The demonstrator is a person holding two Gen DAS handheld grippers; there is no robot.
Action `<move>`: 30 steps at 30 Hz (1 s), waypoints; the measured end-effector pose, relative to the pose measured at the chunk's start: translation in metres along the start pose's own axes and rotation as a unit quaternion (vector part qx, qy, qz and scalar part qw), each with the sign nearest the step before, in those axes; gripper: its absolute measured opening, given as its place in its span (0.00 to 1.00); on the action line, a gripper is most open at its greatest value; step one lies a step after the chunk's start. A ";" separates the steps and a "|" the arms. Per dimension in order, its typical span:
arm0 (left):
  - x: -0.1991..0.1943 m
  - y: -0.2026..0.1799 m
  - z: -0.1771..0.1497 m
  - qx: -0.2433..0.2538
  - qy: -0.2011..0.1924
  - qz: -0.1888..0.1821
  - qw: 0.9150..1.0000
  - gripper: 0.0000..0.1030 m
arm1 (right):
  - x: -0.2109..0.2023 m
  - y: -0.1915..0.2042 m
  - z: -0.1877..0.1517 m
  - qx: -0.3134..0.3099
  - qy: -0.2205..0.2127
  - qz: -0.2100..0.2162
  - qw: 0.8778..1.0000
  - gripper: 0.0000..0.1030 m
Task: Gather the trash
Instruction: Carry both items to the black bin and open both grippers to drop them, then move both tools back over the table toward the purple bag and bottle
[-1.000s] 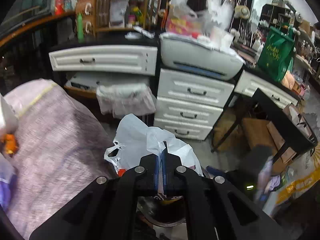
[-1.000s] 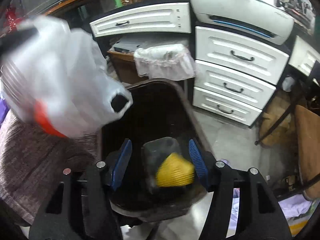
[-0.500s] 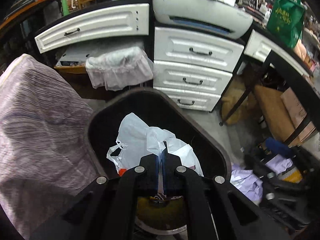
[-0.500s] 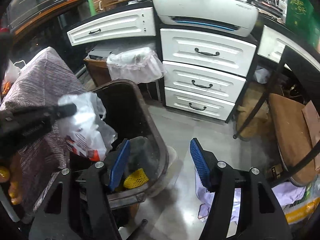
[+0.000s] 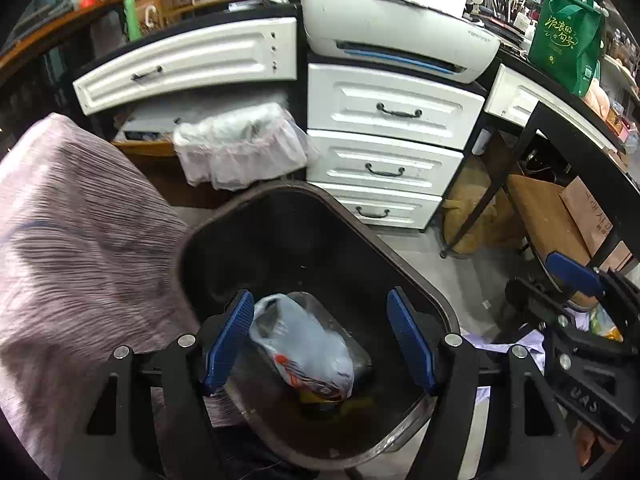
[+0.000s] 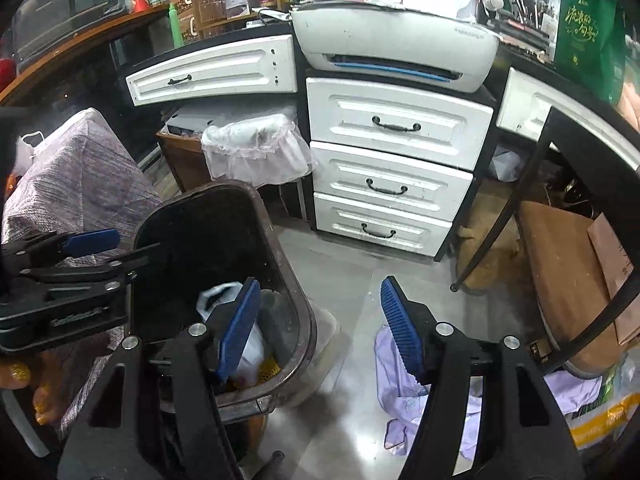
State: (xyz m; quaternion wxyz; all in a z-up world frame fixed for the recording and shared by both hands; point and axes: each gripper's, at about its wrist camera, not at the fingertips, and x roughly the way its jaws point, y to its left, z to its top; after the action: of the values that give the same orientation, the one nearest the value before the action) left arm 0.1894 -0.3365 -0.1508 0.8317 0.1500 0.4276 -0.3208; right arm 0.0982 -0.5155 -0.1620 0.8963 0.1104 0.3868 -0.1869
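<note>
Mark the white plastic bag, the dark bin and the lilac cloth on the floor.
white plastic bag [image 5: 304, 348], left wrist view, its middle.
dark bin [image 5: 404, 264], left wrist view, right rim.
lilac cloth [image 6: 400, 400], right wrist view, its centre folds.

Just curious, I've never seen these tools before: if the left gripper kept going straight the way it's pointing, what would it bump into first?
Most likely the white plastic bag lying in the dark bin. The left gripper, jaws opening, points down into it; depth is hard to judge.
</note>
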 end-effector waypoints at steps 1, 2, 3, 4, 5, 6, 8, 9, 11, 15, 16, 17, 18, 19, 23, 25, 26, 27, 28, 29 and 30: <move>-0.008 0.000 -0.001 0.002 -0.010 0.003 1.000 0.69 | -0.005 0.002 0.002 -0.003 -0.006 0.001 1.000 0.61; -0.016 0.000 -0.001 0.004 -0.020 0.004 1.000 0.70 | -0.008 0.003 0.003 -0.005 -0.011 0.001 1.000 0.61; -0.028 0.001 -0.002 0.005 -0.034 0.007 0.999 0.73 | -0.013 0.005 0.005 -0.009 -0.017 0.002 1.000 0.62; -0.039 0.002 -0.002 0.005 -0.045 0.009 0.999 0.75 | -0.019 0.008 0.008 -0.013 -0.024 0.003 1.000 0.64; -0.050 0.004 -0.003 0.005 -0.056 0.011 0.998 0.76 | -0.024 0.012 0.010 -0.018 -0.030 0.003 0.999 0.67; -0.058 0.006 -0.003 0.003 -0.063 0.013 0.998 0.77 | -0.029 0.014 0.011 -0.021 -0.036 0.003 0.999 0.68; -0.075 0.010 -0.004 -0.002 -0.077 0.019 0.997 0.79 | -0.041 0.022 0.016 -0.031 -0.049 0.008 0.998 0.69; -0.086 0.013 -0.004 -0.005 -0.085 0.022 0.996 0.80 | -0.046 0.026 0.017 -0.035 -0.054 0.010 0.998 0.69; -0.102 0.019 -0.004 -0.012 -0.098 0.034 0.995 0.83 | -0.057 0.034 0.021 -0.045 -0.065 0.014 0.997 0.74; -0.138 0.038 -0.011 -0.027 -0.123 0.042 0.991 0.91 | -0.080 0.057 0.025 -0.071 -0.085 0.032 0.993 0.79; -0.145 0.043 -0.013 -0.029 -0.127 0.044 0.990 0.93 | -0.084 0.062 0.027 -0.075 -0.087 0.036 0.993 0.82; -0.151 0.048 -0.016 -0.031 -0.129 0.048 0.990 0.93 | -0.087 0.067 0.028 -0.081 -0.089 0.041 0.992 0.83; -0.156 0.053 -0.018 -0.032 -0.130 0.051 0.990 0.94 | -0.092 0.075 0.029 -0.088 -0.093 0.048 0.991 0.83; -0.160 0.057 -0.020 -0.033 -0.130 0.055 0.989 0.95 | -0.096 0.081 0.030 -0.094 -0.095 0.055 0.989 0.84; -0.181 0.083 -0.033 -0.036 -0.129 0.081 0.988 0.95 | -0.112 0.108 0.031 -0.118 -0.105 0.086 0.984 0.88; -0.192 0.098 -0.041 -0.045 -0.129 0.095 0.986 0.95 | -0.121 0.125 0.033 -0.130 -0.110 0.108 0.979 0.90; -0.197 0.104 -0.045 -0.050 -0.130 0.101 0.985 0.95 | -0.124 0.133 0.035 -0.136 -0.112 0.121 0.977 0.91; -0.204 0.113 -0.050 -0.057 -0.131 0.111 0.984 0.95 | -0.127 0.140 0.034 -0.140 -0.114 0.130 0.975 0.91; -0.209 0.119 -0.053 -0.061 -0.133 0.120 0.982 0.95 | -0.130 0.150 0.035 -0.147 -0.115 0.141 0.972 0.91; -0.216 0.128 -0.058 -0.067 -0.135 0.132 0.980 0.95 | -0.132 0.161 0.035 -0.156 -0.116 0.152 0.969 0.91; -0.222 0.135 -0.063 -0.071 -0.136 0.139 0.978 0.95 | -0.134 0.171 0.036 -0.163 -0.117 0.161 0.966 0.91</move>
State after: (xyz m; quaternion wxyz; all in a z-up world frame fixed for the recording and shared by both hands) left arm 0.1451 -0.1126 -0.0121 0.9270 0.1032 0.3073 -0.1885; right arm 0.1091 -0.3398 -0.0303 0.9594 0.0015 0.2818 0.0141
